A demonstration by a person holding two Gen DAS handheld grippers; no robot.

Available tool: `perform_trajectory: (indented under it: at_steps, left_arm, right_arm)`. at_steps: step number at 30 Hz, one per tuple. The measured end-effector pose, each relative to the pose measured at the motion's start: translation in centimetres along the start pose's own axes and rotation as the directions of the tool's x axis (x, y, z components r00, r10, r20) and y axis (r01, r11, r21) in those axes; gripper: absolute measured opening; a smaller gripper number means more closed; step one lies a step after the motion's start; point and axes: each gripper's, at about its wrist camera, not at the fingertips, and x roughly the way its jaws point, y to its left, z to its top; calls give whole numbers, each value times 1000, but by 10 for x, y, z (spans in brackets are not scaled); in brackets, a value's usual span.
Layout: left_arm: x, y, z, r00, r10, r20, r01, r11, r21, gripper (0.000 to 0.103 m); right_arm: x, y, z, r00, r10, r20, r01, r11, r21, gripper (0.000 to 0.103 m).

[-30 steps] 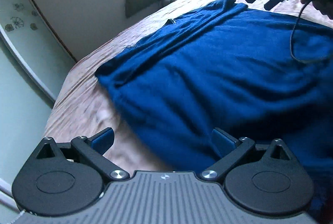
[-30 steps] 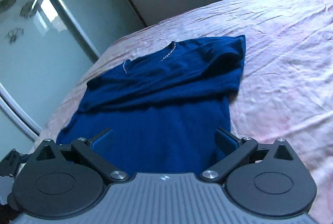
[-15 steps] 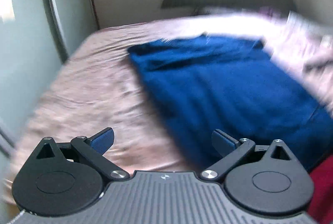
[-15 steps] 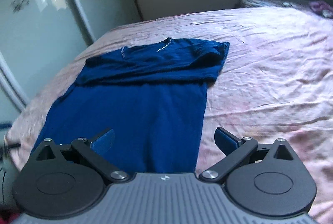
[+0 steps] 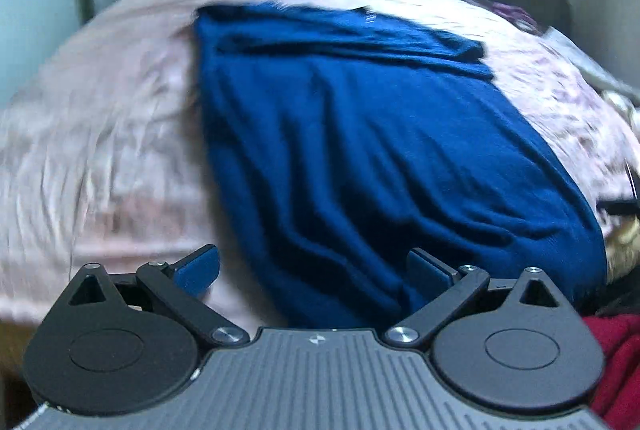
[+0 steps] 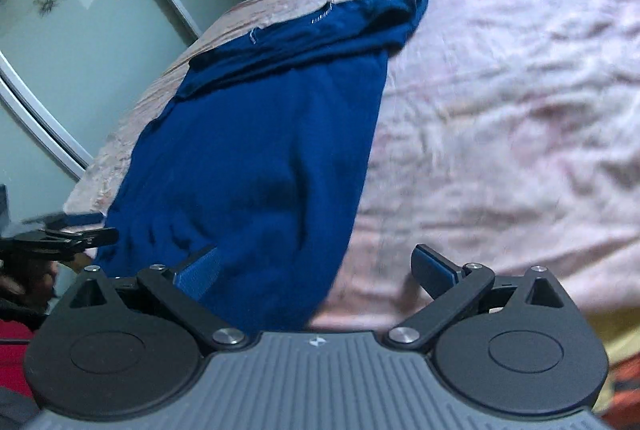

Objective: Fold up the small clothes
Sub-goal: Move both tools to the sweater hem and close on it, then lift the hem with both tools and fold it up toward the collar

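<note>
We see a blue shirt [image 5: 372, 158] lying flat on the bed [image 5: 104, 150], its hem at the near edge and its collar toward the far end. The sleeves are folded in across the chest, so the top of the shirt forms a thicker band running across its width. The cloth below that band is loosely rippled in the left wrist view, smoother in the right wrist view [image 6: 256, 150]. The pink sheet [image 6: 500, 102] is wrinkled and bare on both sides of the shirt.

Our left gripper [image 5: 314, 268] hangs over the shirt's near left corner with its tongs wide apart; one blue pad sits over bare sheet, the other over blue cloth, and nothing is between them. We cannot tell whether the pads touch the fabric. Our right gripper [image 6: 316, 270] hangs over the near right corner, tongs likewise spread and empty, its left pad over the shirt and its right pad over the sheet.

In the right wrist view the left gripper [image 6: 60, 236] shows at the left border, near the bed's near edge beside the hem. A red cloth [image 5: 616, 362] shows at the lower right of the left wrist view. A glass door [image 6: 52, 42] with flower marks stands beyond the bed's left side.
</note>
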Motion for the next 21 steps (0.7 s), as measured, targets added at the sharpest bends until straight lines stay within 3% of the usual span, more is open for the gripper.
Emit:
perform_trajectory:
  at_steps: [5,9,13,15,16,17,21]
  left_arm:
    - [0,14,-4,1000,-9,-12,7,994,-106,102]
    - [-2,8,-6,1000,-2,-23,0,997,-80,103]
    - [-5,0,-8,996,-86,-35,84,996,-40,102]
    - [-7,-4,-11,990,-140,-31,139,990,-19,100]
    - [-7,-5,-12,988,-155,-30,154,988,-17,95]
    - [-6,-6,-12,987,-155,-32,155,988,-13,91]
    - [-9,-8,-14,992,-128,-23,128,992,6,69]
  right_arm:
    - [7,4,-11,998,70,-2,-70,997,31,103]
    - [12,14,-17,991,131,-17,-130,991,18,103]
    - [20,32,-26,982,187,-28,-188,982,-25,100]
    - [22,40,-28,984,177,-19,-178,983,-53,80]
    - [24,40,-27,985,172,-15,-173,984,-46,52]
    - [27,38,-26,987,162,-16,-163,986,-29,31]
    - [30,32,-27,986,168,-15,-168,986,-7,24]
